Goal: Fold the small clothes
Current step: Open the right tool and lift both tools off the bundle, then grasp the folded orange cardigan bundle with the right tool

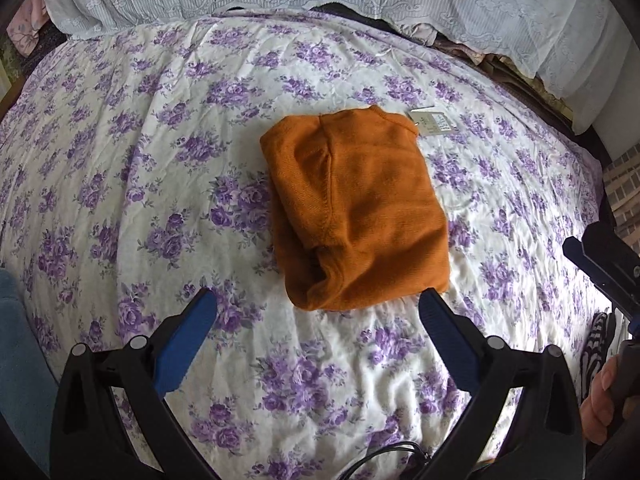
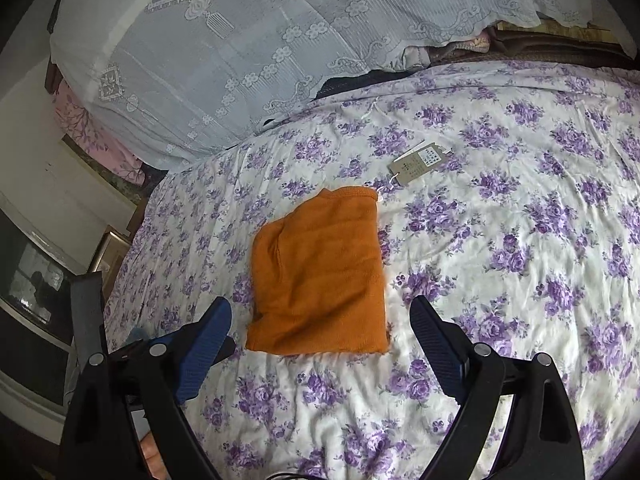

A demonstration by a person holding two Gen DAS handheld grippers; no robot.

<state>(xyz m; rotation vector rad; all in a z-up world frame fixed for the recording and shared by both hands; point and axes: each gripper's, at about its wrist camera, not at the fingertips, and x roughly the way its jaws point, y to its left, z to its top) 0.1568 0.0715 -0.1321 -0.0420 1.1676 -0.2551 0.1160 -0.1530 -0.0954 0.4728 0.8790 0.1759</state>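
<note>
The orange garment (image 1: 352, 212) is lying folded into a compact, roughly rectangular bundle near the middle of the bed, on the floral sheet (image 1: 132, 184). A seam is running down its upper layer, and at the near edge the folded layers are showing as a rounded roll. A paper tag (image 2: 418, 162) is lying on the sheet just beyond the garment's far right corner, joined to it by a thin string.

The left gripper (image 1: 318, 310) is hovering just short of the garment's near edge with its jaws spread wide, holding nothing; its right blue finger (image 1: 448, 340) is sitting close to the garment's near right corner, and whether it is touching the cloth is hard to tell. The right gripper (image 2: 322, 320) is likewise standing wide open and empty, its fingers flanking the garment's near edge without gripping it. In the left wrist view the right gripper is showing at the right margin, with a hand (image 1: 604, 404) wrapped around its handle.

Beyond the sheet, a white lace cover (image 2: 240, 40) is draping over a pile along the far side of the bed. A blue cloth (image 1: 20, 360) is sitting at the left edge of the left wrist view.
</note>
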